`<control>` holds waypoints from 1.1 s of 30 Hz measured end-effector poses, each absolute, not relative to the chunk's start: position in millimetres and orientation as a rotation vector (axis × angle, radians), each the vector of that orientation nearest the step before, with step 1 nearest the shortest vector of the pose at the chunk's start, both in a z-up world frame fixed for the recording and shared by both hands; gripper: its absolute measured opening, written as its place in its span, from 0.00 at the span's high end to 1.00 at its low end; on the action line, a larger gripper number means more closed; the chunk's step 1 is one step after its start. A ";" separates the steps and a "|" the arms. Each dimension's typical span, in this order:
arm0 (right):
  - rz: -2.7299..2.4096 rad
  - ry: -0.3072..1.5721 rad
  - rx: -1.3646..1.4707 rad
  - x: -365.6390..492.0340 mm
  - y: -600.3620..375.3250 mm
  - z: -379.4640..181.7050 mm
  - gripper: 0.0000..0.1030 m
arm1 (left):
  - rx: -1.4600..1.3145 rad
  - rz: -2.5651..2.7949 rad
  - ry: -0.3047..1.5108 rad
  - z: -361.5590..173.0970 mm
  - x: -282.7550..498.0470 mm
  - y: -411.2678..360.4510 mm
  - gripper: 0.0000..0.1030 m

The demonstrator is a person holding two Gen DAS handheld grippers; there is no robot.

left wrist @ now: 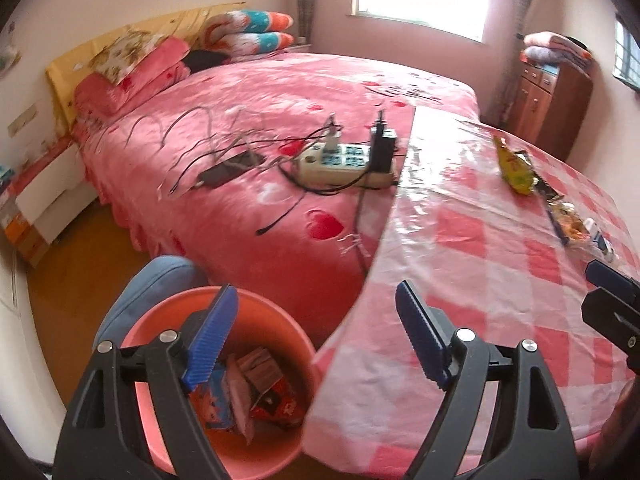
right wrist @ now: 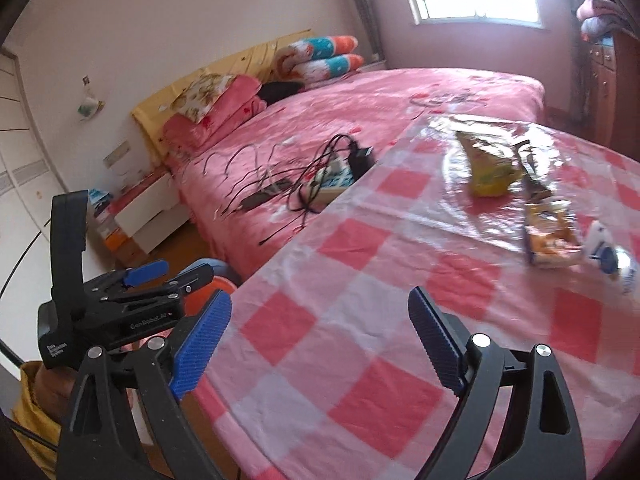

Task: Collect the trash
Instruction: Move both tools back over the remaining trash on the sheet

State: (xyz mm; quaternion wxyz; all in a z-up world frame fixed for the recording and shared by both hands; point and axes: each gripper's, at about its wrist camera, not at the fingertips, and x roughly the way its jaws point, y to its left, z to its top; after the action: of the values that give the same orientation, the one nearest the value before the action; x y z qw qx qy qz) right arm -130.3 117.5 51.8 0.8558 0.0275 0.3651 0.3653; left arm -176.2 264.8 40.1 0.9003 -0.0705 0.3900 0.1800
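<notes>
My left gripper [left wrist: 316, 296] is open and empty, above a pink bucket [left wrist: 276, 312] on the floor that holds several crumpled wrappers [left wrist: 260, 388]. The bucket stands beside a table with a pink checked cloth [left wrist: 500, 272]. On the table's far side lie a yellow snack bag [left wrist: 514, 166], an orange wrapper [left wrist: 568, 222] and a small white and blue packet [left wrist: 602, 242]. My right gripper [right wrist: 320, 300] hangs open and empty over the table's near part. In its view the yellow bag [right wrist: 490, 172], the orange wrapper [right wrist: 548, 234] and the white packet [right wrist: 608, 258] lie ahead to the right. The left gripper [right wrist: 172, 274] shows at the left.
A bed with a pink cover [left wrist: 260, 112] abuts the table, with a power strip [left wrist: 344, 164] and tangled cables [left wrist: 224, 152] on it. A blue cushioned stool [left wrist: 148, 284] stands by the bucket. A wooden cabinet [left wrist: 548, 100] is at the back right, a nightstand [left wrist: 48, 188] at the left.
</notes>
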 end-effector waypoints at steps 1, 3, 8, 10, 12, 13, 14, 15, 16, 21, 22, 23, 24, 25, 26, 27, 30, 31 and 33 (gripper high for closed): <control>0.760 0.764 0.061 -129.7 114.1 51.7 0.13 | -0.137 0.366 0.806 41.5 -173.7 260.3 0.21; 0.745 0.759 0.077 -127.6 104.3 51.7 0.13 | -0.128 0.355 0.803 43.8 -170.5 252.8 0.21; 0.704 0.741 0.119 -121.2 79.2 52.3 0.13 | -0.099 0.319 0.800 49.6 -160.2 228.6 0.20; 0.692 0.734 0.136 -118.8 70.5 53.0 0.13 | -0.089 0.304 0.800 51.2 -155.9 220.1 0.20; 0.677 0.727 0.154 -116.7 59.4 52.7 0.13 | -0.077 0.289 0.799 53.3 -150.8 209.7 0.20; 0.672 0.726 0.161 -115.8 55.5 52.7 0.13 | -0.071 0.281 0.798 54.0 -148.2 204.7 0.20; 0.664 0.724 0.170 -114.3 50.0 52.6 0.13 | -0.067 0.276 0.798 54.9 -146.3 201.3 0.20; 0.659 0.722 0.176 -114.2 46.8 52.8 0.13 | -0.060 0.268 0.798 55.8 -143.3 195.5 0.20; 0.651 0.719 0.186 -113.0 41.0 52.8 0.13 | -0.056 0.263 0.797 56.2 -141.5 192.3 0.20; 0.612 0.709 0.227 -106.3 16.2 51.4 0.13 | -0.024 0.229 0.802 58.2 -127.5 169.5 0.20; 0.603 0.707 0.238 -104.3 10.1 50.7 0.13 | -0.018 0.224 0.803 58.1 -125.2 165.4 0.20; 0.595 0.705 0.249 -102.4 4.2 50.1 0.13 | -0.013 0.220 0.804 58.1 -123.2 162.4 0.20; 0.590 0.704 0.255 -101.3 0.6 49.8 0.13 | -0.007 0.213 0.806 57.9 -120.6 157.8 0.20; 0.581 0.701 0.263 -99.4 -4.7 49.4 0.13 | -0.003 0.210 0.807 57.7 -119.3 155.2 0.20; 0.572 0.700 0.272 -97.4 -9.8 48.9 0.13 | 0.003 0.205 0.809 57.2 -117.2 151.9 0.20; 0.567 0.699 0.278 -96.3 -13.4 48.5 0.13 | 0.007 0.202 0.810 57.1 -115.3 148.9 0.20; 0.542 0.691 0.301 -91.9 -29.6 48.1 0.13 | 0.021 0.190 0.814 56.4 -108.4 139.0 0.20; 0.535 0.689 0.305 -91.0 -33.1 47.8 0.13 | 0.026 0.185 0.815 56.2 -106.3 135.7 0.20; 0.516 0.684 0.318 -88.2 -43.6 46.5 0.13 | 0.036 0.177 0.818 55.9 -101.1 128.8 0.20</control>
State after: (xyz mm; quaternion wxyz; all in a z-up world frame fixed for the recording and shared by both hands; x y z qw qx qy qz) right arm -88.2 -43.6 46.5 0.8973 0.1537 0.3304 0.2493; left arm -101.1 128.8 55.9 0.9136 0.0175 0.3970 0.0861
